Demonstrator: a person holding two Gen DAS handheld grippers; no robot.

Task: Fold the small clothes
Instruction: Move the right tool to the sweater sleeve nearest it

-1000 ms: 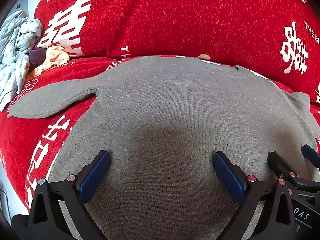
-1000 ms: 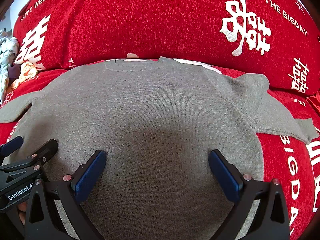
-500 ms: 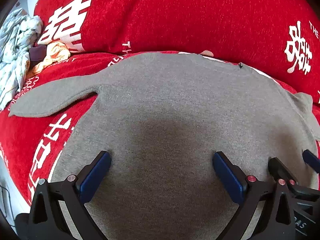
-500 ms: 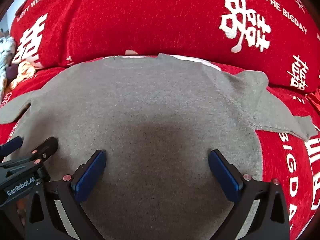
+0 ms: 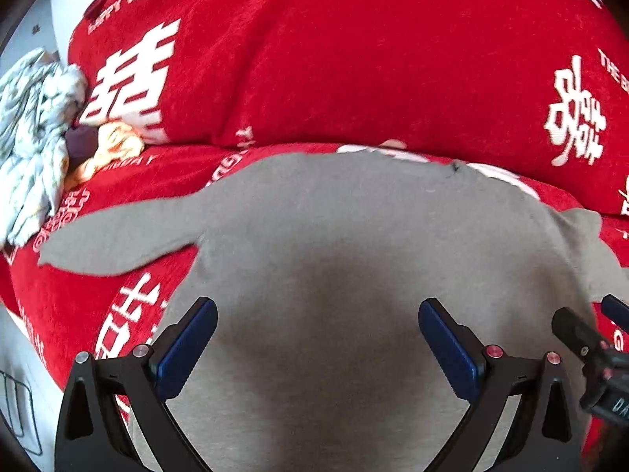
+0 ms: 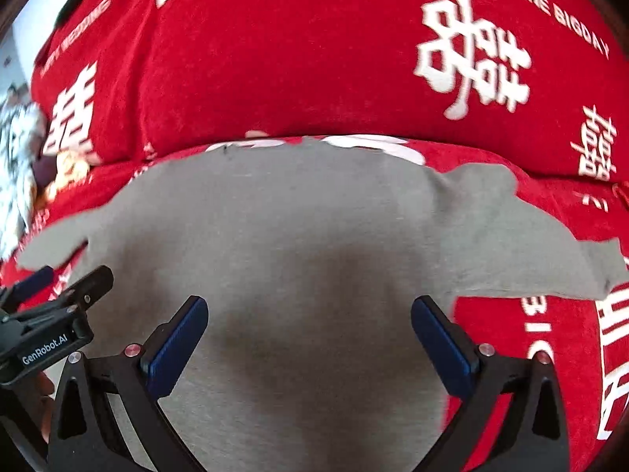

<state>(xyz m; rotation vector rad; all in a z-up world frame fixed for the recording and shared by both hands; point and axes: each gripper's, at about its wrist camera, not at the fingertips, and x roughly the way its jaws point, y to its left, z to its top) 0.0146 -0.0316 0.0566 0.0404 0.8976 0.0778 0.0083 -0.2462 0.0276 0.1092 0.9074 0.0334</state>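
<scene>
Over the grey sweater (image 5: 334, 236), spread flat on the red sofa cover (image 5: 354, 59), I've got both grippers (image 5: 316, 338) (image 6: 308, 336) hovering, jaws apart, holding nothing. Risk: pinching one layer only, or the cover along with it.

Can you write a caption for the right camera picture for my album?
Both grippers, right gripper open, over a flat grey sweater on a red blanket.

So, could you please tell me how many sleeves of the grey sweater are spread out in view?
2. The left sleeve lies out flat on the red bedcover toward the pile of clothes; the right sleeve lies angled out on the opposite side. Neither is folded in.
</scene>
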